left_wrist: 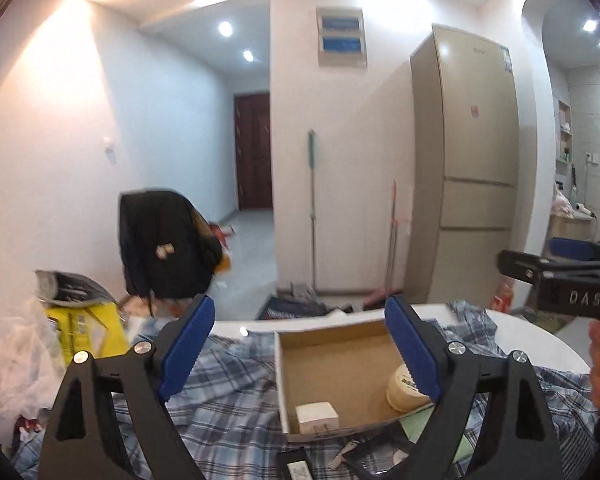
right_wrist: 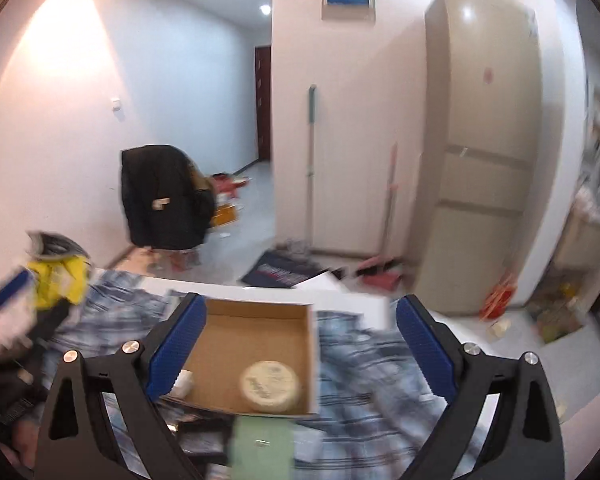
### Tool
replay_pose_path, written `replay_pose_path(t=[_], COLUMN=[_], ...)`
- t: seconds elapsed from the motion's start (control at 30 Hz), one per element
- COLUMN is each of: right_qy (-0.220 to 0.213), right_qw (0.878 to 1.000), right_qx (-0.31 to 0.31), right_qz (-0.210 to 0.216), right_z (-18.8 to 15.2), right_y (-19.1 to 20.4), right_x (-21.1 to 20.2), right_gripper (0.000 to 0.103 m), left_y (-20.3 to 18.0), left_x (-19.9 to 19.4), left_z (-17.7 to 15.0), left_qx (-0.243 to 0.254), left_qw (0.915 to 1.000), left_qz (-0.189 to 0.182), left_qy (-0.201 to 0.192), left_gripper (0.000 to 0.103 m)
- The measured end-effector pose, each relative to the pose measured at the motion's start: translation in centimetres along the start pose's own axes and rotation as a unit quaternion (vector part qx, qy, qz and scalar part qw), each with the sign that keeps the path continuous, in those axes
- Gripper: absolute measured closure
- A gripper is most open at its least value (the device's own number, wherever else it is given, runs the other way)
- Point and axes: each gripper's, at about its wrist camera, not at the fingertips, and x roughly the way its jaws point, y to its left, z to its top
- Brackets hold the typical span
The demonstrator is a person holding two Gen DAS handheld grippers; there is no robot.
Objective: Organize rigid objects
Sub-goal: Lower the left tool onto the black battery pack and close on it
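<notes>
White walls, a tall beige fridge (left_wrist: 476, 168) and a dark door down the hall stand behind your worktop (left_wrist: 540, 344), which is draped in a blue plaid cloth (left_wrist: 228, 392).

Starting at your left: the left gripper (left_wrist: 300, 352) has its jaws spread wide and nothing between the pads. Below and ahead of those jaws sits the open cardboard box (left_wrist: 340, 356). Inside it, a small white block (left_wrist: 317, 417) lies near the front wall, toward the left jaw, and a round cream tub (left_wrist: 400, 390) rests partly hidden behind the right jaw's blue pad. In front of the box, closer to you than the jaws, lie a dark flat item (left_wrist: 296, 466) and some small pieces, too cropped to name.

Further right, the right gripper (right_wrist: 296, 344) is also released and empty. In its view the box (right_wrist: 256, 344) lies under the left jaw and the gap, with the tub (right_wrist: 270, 386) lying flat, top up.

Both grippers hang above the box, clear of it. The loose things in front look like what remains; your left hand seems nearer the dark item, though you would have to tip down and draw back toward yourself to reach it.
</notes>
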Motion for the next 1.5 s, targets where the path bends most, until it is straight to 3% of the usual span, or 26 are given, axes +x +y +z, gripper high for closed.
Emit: replay_pose_path(t=[0.03, 0.1, 0.13, 0.23, 0.3, 0.37, 0.43, 0.5, 0.63, 0.7, 0.83, 0.9, 1.03, 1.1, 1.13, 1.23, 1.37, 1.5], right_qy=[-0.017, -0.032, -0.033, -0.026, -0.031, -0.038, -0.028, 0.001, 0.057, 0.069, 0.078, 0.08, 0.088, 0.105, 0.115, 0.127, 0.133, 0.13], right_qw=[1.0, 0.999, 0.999, 0.999, 0.998, 0.997, 0.997, 0.997, 0.996, 0.996, 0.996, 0.996, 0.995, 0.993, 0.991, 0.989, 0.989, 0.989], right_qx=[-0.015, -0.024, -0.018, 0.014, 0.034, 0.043, 0.037, 0.03, 0.036, 0.025, 0.015, 0.018, 0.017, 0.021, 0.026, 0.038, 0.037, 0.039], right_qz=[-0.02, -0.021, -0.011, 0.033, 0.048, 0.047, 0.054, 0.065, 0.063, 0.057, 0.047, 0.046, 0.04, 0.05, 0.056, 0.059, 0.054, 0.054], right_z=[-0.5, -1.4, -2.0, -3.2, -3.9, -4.8, -5.8, -7.3, -9.8, -10.6, -11.5, -11.6, -12.0, -12.2, -12.3, -12.7, -12.8, -12.6], right_y=[0.2, 0.2, 0.1, -0.2, -0.4, -0.3, -0.1, 0.4, 0.7, 0.7, 0.3, 0.0, -0.1, -0.2, -0.3, -0.5, -0.7, -0.9], right_x=[-1.2, -3.0, -3.8, -5.4, -6.0, -6.1, -5.2, -3.3, 0.7, 1.8, 2.7, 3.0, 3.6, 4.1, 4.5, 5.1, 5.4, 5.1], right_gripper=[0.007, 0.007, 0.007, 0.007, 0.007, 0.007, 0.004, 0.004, 0.004, 0.004, 0.004, 0.004, 0.004, 0.004, 0.004, 0.004, 0.004, 0.004], left_y=[-0.1, -0.1, 0.0, -0.1, -0.1, 0.1, 0.9, 2.1, 3.6, 4.1, 5.1, 5.2, 4.6, 4.0, 3.7, 2.8, 1.3, 0.2], left_x=[-1.4, -3.4, -4.3, -6.5, -7.2, -7.3, -6.8, -5.4, -0.2, 1.4, 3.2, 4.2, 5.6, 6.9, 7.7, 9.5, 10.1, 11.2], left_z=[-0.2, -0.7, -0.9, -1.4, -1.6, -2.1, -3.5, -5.0, -7.5, -8.6, -11.2, -11.6, -13.1, -14.0, -14.5, -15.1, -14.3, -14.9], left_qx=[0.002, 0.006, 0.006, -0.003, -0.008, -0.024, -0.055, -0.09, -0.125, -0.135, -0.173, -0.174, -0.144, -0.125, -0.119, -0.097, -0.051, -0.03], left_qw=[0.9997, 0.9987, 0.9982, 0.9971, 0.9968, 0.9978, 0.9979, 0.9959, 0.9855, 0.9811, 0.9697, 0.9663, 0.9655, 0.9571, 0.9504, 0.9336, 0.9339, 0.9268], left_qz=[0.007, 0.017, 0.016, -0.011, -0.023, 0.0, 0.01, -0.009, -0.026, -0.038, -0.061, -0.057, -0.041, -0.024, -0.021, -0.015, -0.001, -0.001], left_qy=[-0.023, -0.048, -0.057, -0.075, -0.075, -0.061, -0.034, 0.005, 0.112, 0.133, 0.161, 0.181, 0.213, 0.26, 0.287, 0.345, 0.354, 0.374], left_gripper=[0.014, 0.006, 0.001, 0.0, 0.0, 0.0, 0.0, 0.0, 0.005, 0.013, 0.016, 0.029, 0.037, 0.066, 0.071, 0.073, 0.073, 0.073])
